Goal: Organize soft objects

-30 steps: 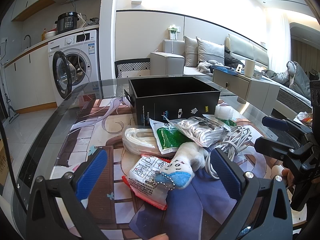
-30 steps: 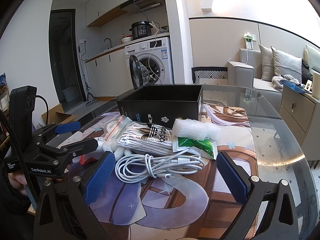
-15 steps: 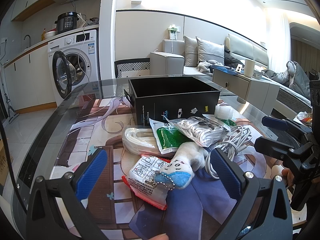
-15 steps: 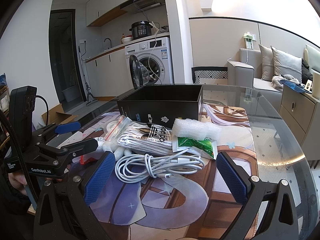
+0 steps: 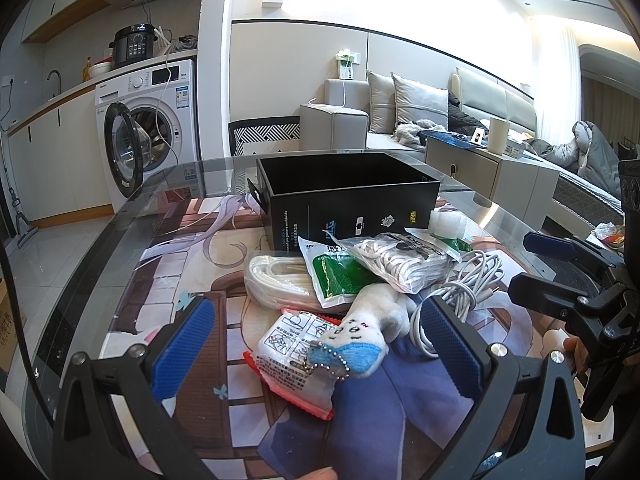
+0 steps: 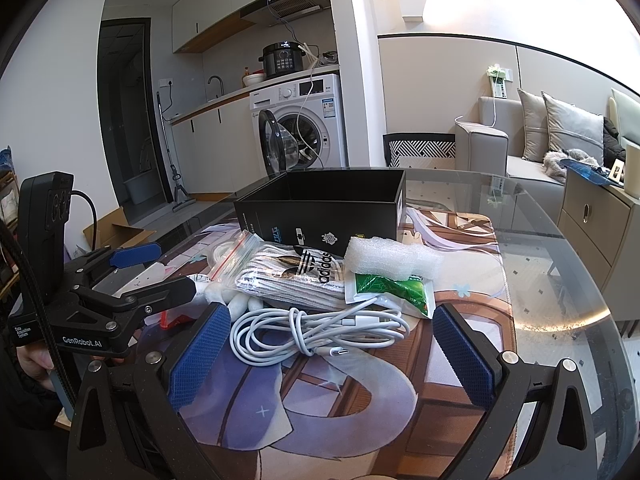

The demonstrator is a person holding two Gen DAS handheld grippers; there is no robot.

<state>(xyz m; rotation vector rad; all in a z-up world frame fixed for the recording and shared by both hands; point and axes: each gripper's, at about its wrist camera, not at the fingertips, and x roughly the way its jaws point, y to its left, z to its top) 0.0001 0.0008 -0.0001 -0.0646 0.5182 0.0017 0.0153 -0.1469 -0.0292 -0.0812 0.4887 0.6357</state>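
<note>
From the left wrist camera, my left gripper (image 5: 316, 344) stands wide and empty, low over the table (image 5: 120, 240). The landmark is the black box (image 5: 352, 196), open-topped and, as far as I see, empty. The soft things lie in a heap just in front of it: a plush toy (image 5: 368, 332) between my fingers, on top of a red-edged packet (image 5: 296, 364); behind these a green pouch (image 5: 336, 276), a bagged cloth (image 5: 400, 258) and a bag of white cord (image 5: 276, 280). A loose cable (image 5: 460, 284) curls at the heap's right. My right gripper (image 5: 532, 264) shows at the right edge, also spread.

My worry here: the plush's bead chain lies over the packet, so closing on the plush may drag the packet up with it. The cable touches the plush too and could snag.

From the right wrist camera, my right gripper (image 6: 332, 344) is wide and empty, with the cable (image 6: 316, 328) between its fingers, in front of the box (image 6: 324, 204). A foam piece (image 6: 388, 258) sits on a green pouch (image 6: 396, 288) beside the bagged cloth (image 6: 304, 276). The left gripper (image 6: 152, 268) reaches in from the left.

A grab here would likely take only some cable loops and trail the rest across the heap. The plush is mostly hidden behind the left gripper, and I cannot see the box floor from either view.
</note>
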